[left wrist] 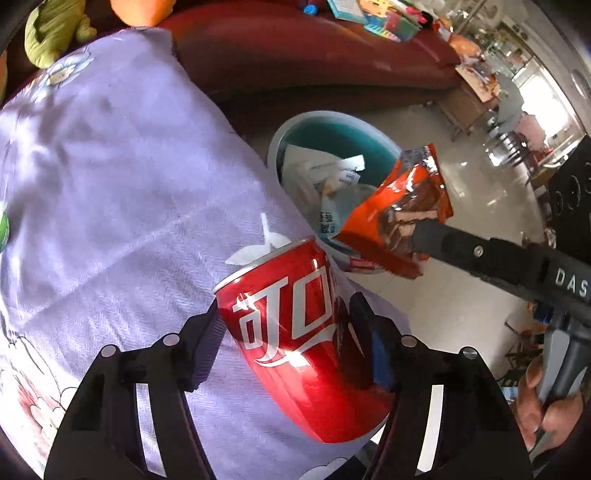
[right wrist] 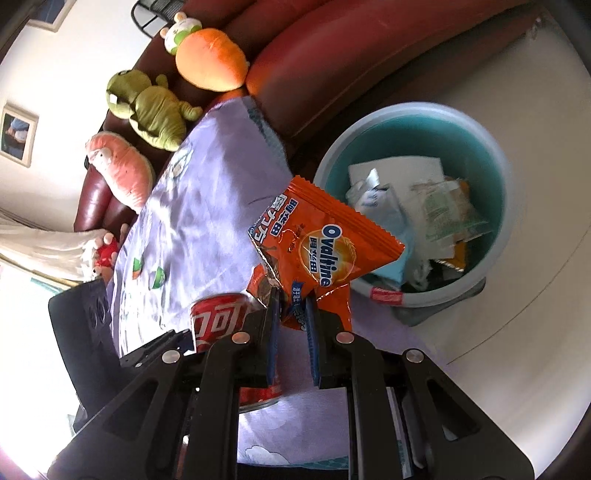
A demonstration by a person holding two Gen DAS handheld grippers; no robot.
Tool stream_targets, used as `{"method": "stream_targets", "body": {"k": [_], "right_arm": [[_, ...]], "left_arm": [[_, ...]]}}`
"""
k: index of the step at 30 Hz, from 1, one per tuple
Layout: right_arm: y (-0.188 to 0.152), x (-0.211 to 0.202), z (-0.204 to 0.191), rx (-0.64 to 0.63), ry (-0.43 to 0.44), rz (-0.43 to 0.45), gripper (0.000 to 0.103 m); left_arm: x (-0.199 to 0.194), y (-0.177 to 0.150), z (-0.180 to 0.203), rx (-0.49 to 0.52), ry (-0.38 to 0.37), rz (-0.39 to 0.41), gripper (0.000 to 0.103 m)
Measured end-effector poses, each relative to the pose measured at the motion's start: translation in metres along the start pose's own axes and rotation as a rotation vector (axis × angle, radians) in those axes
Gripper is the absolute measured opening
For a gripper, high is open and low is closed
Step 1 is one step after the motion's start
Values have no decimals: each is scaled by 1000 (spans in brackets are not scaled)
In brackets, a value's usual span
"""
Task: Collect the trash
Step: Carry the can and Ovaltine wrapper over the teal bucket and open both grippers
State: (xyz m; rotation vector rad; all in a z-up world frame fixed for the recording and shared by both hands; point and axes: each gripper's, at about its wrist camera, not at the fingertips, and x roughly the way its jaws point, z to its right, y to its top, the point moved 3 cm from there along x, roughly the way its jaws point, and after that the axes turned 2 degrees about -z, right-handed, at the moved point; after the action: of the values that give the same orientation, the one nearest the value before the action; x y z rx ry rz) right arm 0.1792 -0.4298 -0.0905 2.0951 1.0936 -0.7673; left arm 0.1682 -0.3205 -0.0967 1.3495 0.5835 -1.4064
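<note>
A red soda can (left wrist: 295,332) stands on the lilac flowered cloth (left wrist: 110,184), right at the cloth's edge. My left gripper (left wrist: 286,310) has one pad on each side of the can and is shut on it. The can (right wrist: 218,317) also shows in the right wrist view, behind my right fingers. My right gripper (right wrist: 293,306) is shut on the lower corner of an orange Ovaltine snack packet (right wrist: 325,240). The packet (left wrist: 399,206) hangs over the near rim of a grey bin with a teal inside (right wrist: 332,158), which holds several wrappers and papers.
The bin (left wrist: 280,136) stands on the pale floor between the cloth-covered seat and a dark red sofa (left wrist: 295,55). Plush toys (right wrist: 155,107) lie along the sofa back. Books (left wrist: 369,14) lie further off on the sofa. A person's hand (left wrist: 535,398) holds the right gripper's handle.
</note>
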Motion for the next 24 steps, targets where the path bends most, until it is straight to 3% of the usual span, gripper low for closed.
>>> {"method": "stream_targets", "body": {"k": [5, 12, 24], "right_arm": [[6, -19, 14, 27, -7, 48, 13], [32, -49, 36, 63, -35, 133, 13], [66, -69, 79, 119, -104, 160, 13]], "left_arm": [[-10, 6, 5, 45, 54, 30, 63], [-23, 51, 22, 110, 76, 99, 62], [23, 99, 62, 136, 2, 78, 63]]}}
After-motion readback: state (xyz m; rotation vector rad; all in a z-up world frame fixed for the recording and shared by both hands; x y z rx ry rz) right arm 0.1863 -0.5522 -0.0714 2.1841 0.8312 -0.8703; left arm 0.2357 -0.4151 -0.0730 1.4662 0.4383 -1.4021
